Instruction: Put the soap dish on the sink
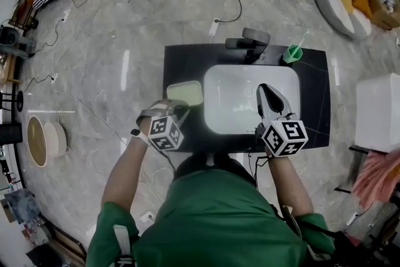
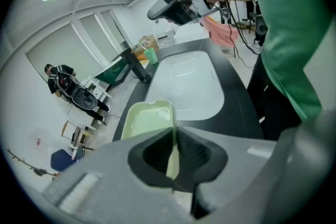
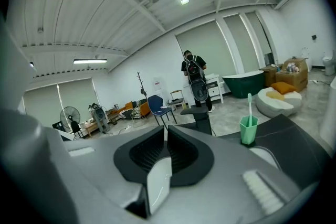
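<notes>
The pale green soap dish (image 1: 185,93) is over the left part of the black sink counter (image 1: 315,97), beside the white basin (image 1: 240,103). My left gripper (image 1: 180,108) is shut on the dish's near edge. In the left gripper view the dish (image 2: 144,120) sticks out beyond the shut jaws of the left gripper (image 2: 173,136). Whether the dish rests on the counter, I cannot tell. My right gripper (image 1: 263,90) hovers over the basin's right side, shut and holding nothing. In its own view the right gripper (image 3: 164,136) shows its jaws pressed together.
A dark faucet (image 1: 250,42) stands behind the basin. A green cup with a toothbrush (image 1: 292,53) sits at the counter's back right. A white box (image 1: 378,112) stands right of the counter. Cables run over the marble floor (image 1: 125,40). A person (image 3: 193,78) stands far off.
</notes>
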Motion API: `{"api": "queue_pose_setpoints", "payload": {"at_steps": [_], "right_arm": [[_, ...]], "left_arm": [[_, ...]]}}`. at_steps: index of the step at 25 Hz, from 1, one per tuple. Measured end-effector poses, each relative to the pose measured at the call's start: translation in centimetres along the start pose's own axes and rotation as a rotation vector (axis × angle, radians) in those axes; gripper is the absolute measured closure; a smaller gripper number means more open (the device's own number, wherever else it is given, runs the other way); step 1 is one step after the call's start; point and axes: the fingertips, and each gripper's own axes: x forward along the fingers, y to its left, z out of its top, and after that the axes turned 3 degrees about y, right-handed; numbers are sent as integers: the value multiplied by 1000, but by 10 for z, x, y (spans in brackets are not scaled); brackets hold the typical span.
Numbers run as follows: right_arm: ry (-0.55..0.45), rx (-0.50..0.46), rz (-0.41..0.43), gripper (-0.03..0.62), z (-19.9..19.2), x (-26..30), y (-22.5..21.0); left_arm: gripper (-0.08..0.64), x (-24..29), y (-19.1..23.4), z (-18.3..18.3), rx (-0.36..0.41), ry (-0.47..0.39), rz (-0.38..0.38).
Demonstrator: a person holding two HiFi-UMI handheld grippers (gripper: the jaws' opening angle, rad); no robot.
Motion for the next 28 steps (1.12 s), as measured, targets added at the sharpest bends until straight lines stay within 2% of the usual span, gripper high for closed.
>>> {"api": "queue_pose_setpoints", "payload": {"at_steps": [9, 13, 24, 28], "right_arm": [[40, 10, -81, 571, -15, 25, -3], [55, 12, -114, 571, -21, 32, -5], [96, 54, -174, 571, -43, 41, -11], [97, 43, -178, 571, -45, 45, -10]], "left_arm": [[537, 42, 28, -43, 7, -27, -21], [537, 58, 31, -56, 17, -36, -54], [537, 91, 36, -75, 90, -38, -135], [537, 97, 37, -76, 113, -40, -143]]}}
